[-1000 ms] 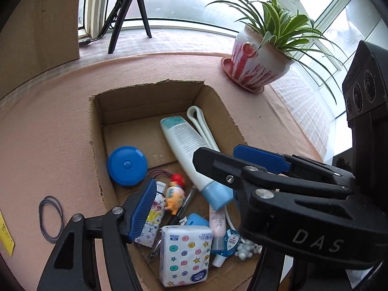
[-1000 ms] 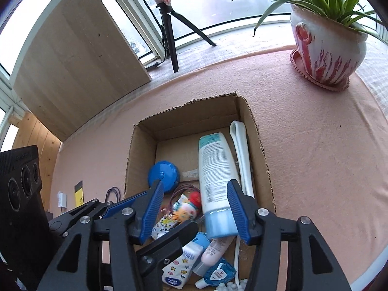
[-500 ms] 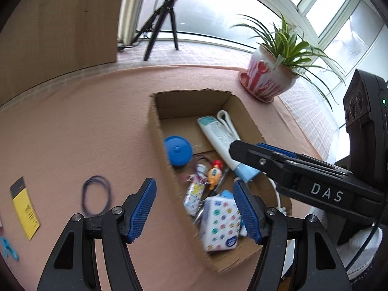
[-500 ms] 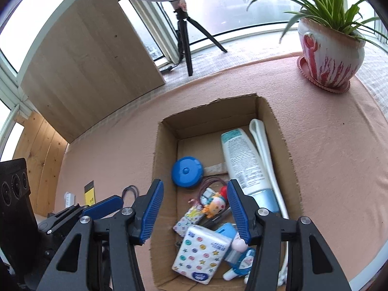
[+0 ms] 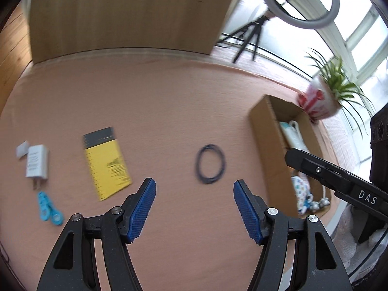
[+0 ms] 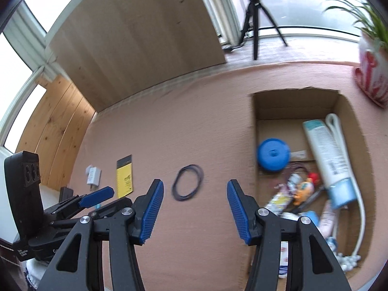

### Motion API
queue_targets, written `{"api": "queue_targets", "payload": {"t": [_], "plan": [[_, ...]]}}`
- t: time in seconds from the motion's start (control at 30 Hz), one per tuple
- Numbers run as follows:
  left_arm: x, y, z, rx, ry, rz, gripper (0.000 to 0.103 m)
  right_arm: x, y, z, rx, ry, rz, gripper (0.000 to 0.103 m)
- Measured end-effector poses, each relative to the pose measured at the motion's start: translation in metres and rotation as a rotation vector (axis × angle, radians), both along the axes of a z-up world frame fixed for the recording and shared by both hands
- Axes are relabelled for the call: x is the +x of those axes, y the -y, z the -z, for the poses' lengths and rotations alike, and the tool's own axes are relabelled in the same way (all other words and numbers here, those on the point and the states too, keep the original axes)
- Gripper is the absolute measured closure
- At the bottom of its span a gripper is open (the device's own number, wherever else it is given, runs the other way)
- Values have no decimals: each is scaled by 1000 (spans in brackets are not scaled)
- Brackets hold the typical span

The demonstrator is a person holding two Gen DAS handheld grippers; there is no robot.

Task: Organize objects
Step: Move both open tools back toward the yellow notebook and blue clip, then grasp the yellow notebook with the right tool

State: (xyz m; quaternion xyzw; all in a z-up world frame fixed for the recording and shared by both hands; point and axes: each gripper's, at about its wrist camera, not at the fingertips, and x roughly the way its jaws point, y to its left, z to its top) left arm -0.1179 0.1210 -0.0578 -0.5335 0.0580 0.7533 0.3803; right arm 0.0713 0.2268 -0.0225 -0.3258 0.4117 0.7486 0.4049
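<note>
Overhead, both grippers hang above the pink table (image 5: 169, 101), each with its blue-padded jaws spread wide and nothing between them. The left gripper (image 5: 194, 208) looks down on a dark loop of hair ties (image 5: 210, 164) lying flat on the cloth just ahead of its fingertips, slightly right of centre. The right gripper (image 6: 195, 212) sees the same hair ties (image 6: 188, 183) ahead and a little to the left of its gap, with the left gripper's blue pad poking in at its lower left.

Only the left wrist view takes in the far left of the table properly: a yellow notepad (image 5: 106, 162) with a grey top band, a white charger plug (image 5: 36, 163) beyond it, and a pair of light blue clips (image 5: 48, 209) nearer the camera. From the right wrist the notepad (image 6: 125, 177) and plug (image 6: 94, 175) show small, and the clips are mostly hidden behind the left gripper.

The cardboard box (image 5: 269, 140) appears edge-on in the left view, most of its contents hidden by the wall. The right wrist view looks straight into the box (image 6: 253, 126): a blue round case (image 6: 273, 154), a white tube with a pale blue cap (image 6: 327, 155), a white cord (image 6: 335, 131) along the right wall, a small doll (image 6: 304, 189) and other blurred items. A potted plant (image 5: 325, 97) stands beyond the box.
</note>
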Motion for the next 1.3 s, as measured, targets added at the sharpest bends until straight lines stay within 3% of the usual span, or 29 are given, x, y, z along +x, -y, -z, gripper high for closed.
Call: {"api": "queue_targets", "payload": {"t": [0.23,0.57,0.8,1.1,1.3], "plan": [[-25,64,25,-55,24,-111,33,-65,-1,24,-48,30,-119,52],[-26,137,41,-20,89,-172,33,-169,6,63,-108,115,-261,52],[-26,177,42,28,115,-210,33,-197,-11,93,-148,197,-214,52],[-35,212,46,57,136,-278,33,-223,-8,93,-193,210,-247,49],[-39,223,49,76,142,-295,33,-251,8,95,-115,368,-335,42]]}}
